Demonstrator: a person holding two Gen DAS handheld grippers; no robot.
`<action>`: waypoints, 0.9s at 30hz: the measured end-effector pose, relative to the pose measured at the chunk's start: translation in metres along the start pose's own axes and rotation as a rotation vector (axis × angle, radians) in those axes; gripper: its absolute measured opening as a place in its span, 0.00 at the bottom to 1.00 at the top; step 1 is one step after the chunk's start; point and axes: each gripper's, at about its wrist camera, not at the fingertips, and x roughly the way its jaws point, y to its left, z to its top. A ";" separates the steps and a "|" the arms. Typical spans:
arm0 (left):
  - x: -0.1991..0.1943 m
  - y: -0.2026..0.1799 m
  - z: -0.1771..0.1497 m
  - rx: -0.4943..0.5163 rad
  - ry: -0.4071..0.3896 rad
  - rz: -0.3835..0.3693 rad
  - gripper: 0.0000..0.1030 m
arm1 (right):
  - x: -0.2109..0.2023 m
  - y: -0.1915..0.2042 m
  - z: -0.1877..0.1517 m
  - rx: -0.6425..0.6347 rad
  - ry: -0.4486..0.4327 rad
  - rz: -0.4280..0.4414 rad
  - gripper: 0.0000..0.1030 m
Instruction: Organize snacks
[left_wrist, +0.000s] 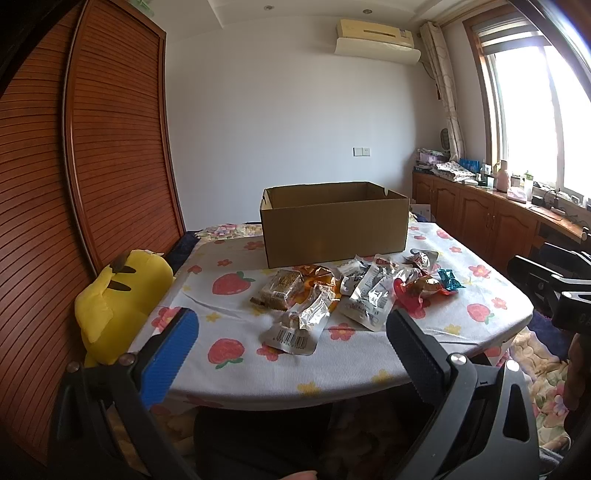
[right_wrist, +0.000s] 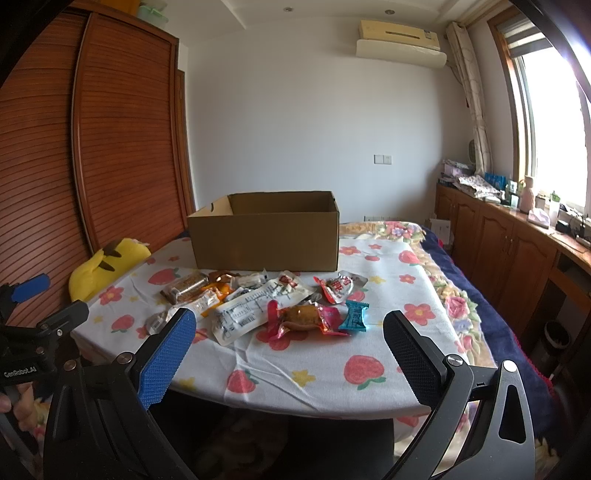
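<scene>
We are at the very start of the sorting, as we judge it: every packet lies out on the bench with the strawberry-print cloth (right_wrist: 362, 369), and we can see nothing inside the open brown cardboard box (right_wrist: 266, 236), though its floor is hidden from both views. The box stands at the far side of the bench, its near wall just behind the heap of snacks.

Both tools hang back at the near edge, clear of everything. The left tool (left_wrist: 291, 354) has its jaws spread wide and carries nothing; the right tool (right_wrist: 288, 354) is the same, wide apart and bare.

The heap runs across the middle. Nearest the left tool lies a clear-and-silver packet with a barcode (left_wrist: 295, 328); behind it sits a clear-wrapped brown cake bar (left_wrist: 279, 291). Toward the right we have a small teal candy wrapper (right_wrist: 354, 314) and, just beside it, a red-edged packet with a brown snack inside (right_wrist: 303, 319), overlapped by a long white pouch (right_wrist: 251, 310).

The next move, we think, calls for a reach forward and down onto an outlying packet, say the teal one for the right tool. These foil packs are thin and slippery, so the jaws should straddle one squarely before closing, then lift high enough to clear the box wall.
</scene>
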 end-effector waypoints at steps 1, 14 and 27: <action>0.000 0.000 0.000 0.000 0.002 0.000 0.99 | 0.000 0.000 -0.001 0.000 -0.001 0.000 1.00; 0.049 0.009 -0.005 0.004 0.107 -0.033 0.99 | 0.030 -0.016 -0.008 -0.022 0.079 0.037 0.99; 0.118 0.006 0.002 0.035 0.225 -0.104 0.98 | 0.096 -0.051 -0.009 -0.041 0.226 0.127 0.95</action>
